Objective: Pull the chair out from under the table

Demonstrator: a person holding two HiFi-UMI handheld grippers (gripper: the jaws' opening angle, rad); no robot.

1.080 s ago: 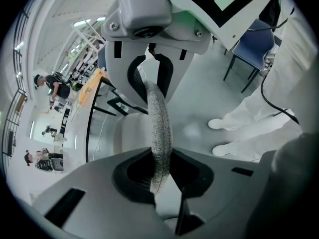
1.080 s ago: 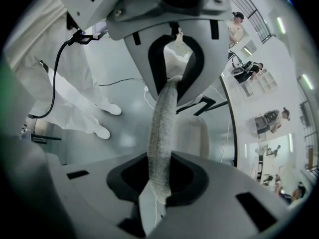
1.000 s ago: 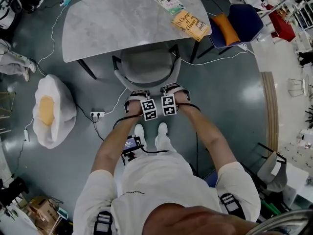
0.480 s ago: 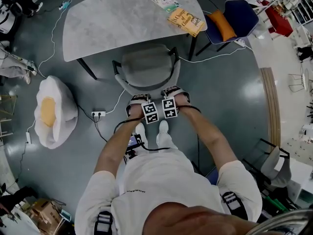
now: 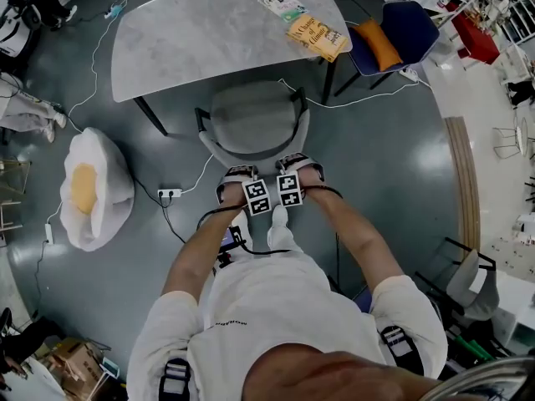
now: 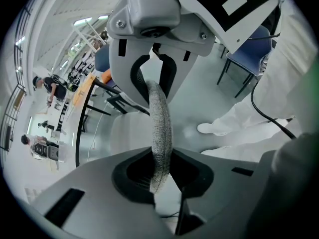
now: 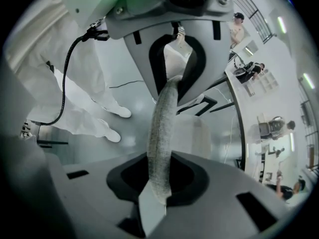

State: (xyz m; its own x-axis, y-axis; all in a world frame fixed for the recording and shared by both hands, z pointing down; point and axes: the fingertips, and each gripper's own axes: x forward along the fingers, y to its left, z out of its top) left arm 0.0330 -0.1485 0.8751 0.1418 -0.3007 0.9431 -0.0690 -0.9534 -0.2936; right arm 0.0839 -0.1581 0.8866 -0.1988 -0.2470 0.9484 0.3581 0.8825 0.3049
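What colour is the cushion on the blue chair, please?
The cushion is orange, clearest in the head view.

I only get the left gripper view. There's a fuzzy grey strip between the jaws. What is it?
Observer: It's the backrest of a grey chair. The head view shows the left gripper shut on its top edge.
Operator: Is the other gripper helping?
Observer: Yes. The right gripper is shut on the same backrest, just beside it.
Operator: Is the chair out?
Observer: Nearly. The seat shows, with its front edge right at the table rim.
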